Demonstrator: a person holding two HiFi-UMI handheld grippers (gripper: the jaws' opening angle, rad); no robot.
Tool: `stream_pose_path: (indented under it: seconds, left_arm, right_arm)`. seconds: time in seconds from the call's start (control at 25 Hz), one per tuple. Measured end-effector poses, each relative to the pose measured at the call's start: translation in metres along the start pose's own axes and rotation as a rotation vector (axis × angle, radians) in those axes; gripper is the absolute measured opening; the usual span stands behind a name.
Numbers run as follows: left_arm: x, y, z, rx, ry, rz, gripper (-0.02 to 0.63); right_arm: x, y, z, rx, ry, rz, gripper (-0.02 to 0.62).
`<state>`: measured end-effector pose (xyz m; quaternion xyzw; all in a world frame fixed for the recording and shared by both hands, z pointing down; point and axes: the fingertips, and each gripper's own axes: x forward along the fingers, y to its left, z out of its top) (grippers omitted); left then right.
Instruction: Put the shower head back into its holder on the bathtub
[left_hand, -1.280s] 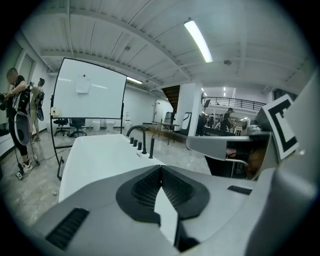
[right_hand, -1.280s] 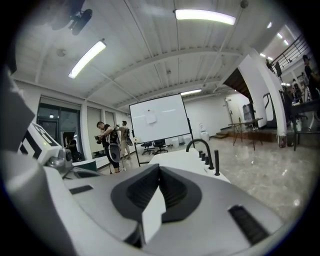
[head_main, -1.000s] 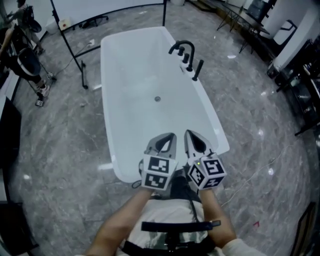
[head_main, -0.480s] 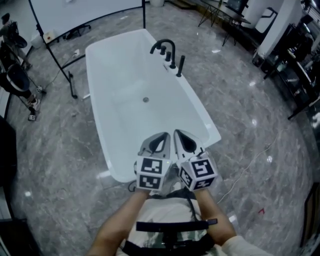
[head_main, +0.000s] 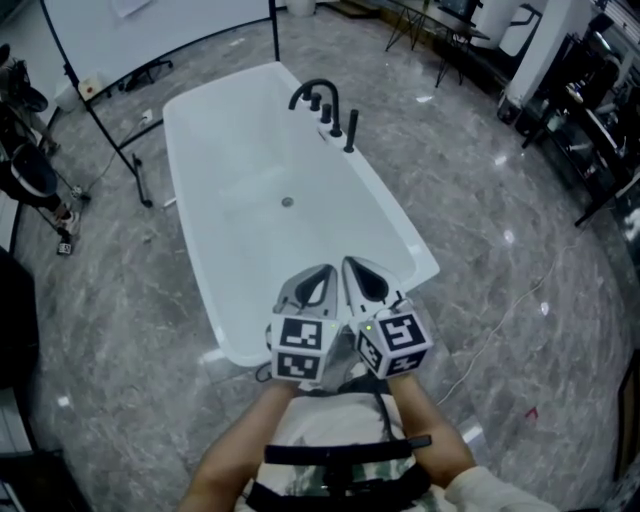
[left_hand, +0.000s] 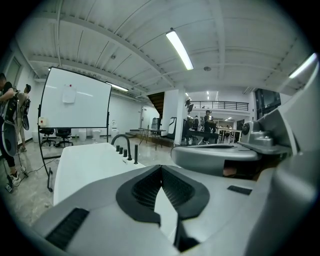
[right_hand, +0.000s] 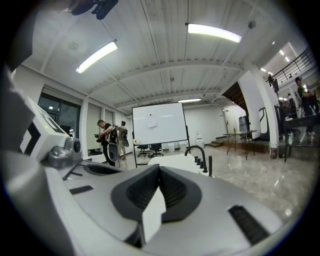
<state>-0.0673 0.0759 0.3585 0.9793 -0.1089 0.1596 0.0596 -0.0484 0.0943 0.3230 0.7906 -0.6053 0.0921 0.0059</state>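
My left gripper (head_main: 322, 275) and right gripper (head_main: 358, 270) are both fully closed and empty over the bathtub's (head_main: 395, 215) near end; the shower head (head_main: 350, 132) stands upright on the far right rim beside the faucet (head_main: 312, 92), seemingly already in its holder, so next I'd approach and verify seating.

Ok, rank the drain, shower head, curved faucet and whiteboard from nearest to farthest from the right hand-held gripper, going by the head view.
1. drain, on the bathtub floor, ahead-left of the right hand-held gripper.
2. shower head, upright on the right rim.
3. curved faucet, just beyond it.
4. whiteboard, past the far end.
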Motion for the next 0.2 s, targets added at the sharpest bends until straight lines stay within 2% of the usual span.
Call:
stream_pose_path:
  seconds: [0.2]
  left_arm:
    - [0.0027, -0.0027, -0.0026, 0.003, 0.002, -0.007, 0.015]
  right_arm:
    - [0.0004, -0.0008, -0.0029, 0.007, -0.004, 0.009, 0.009]
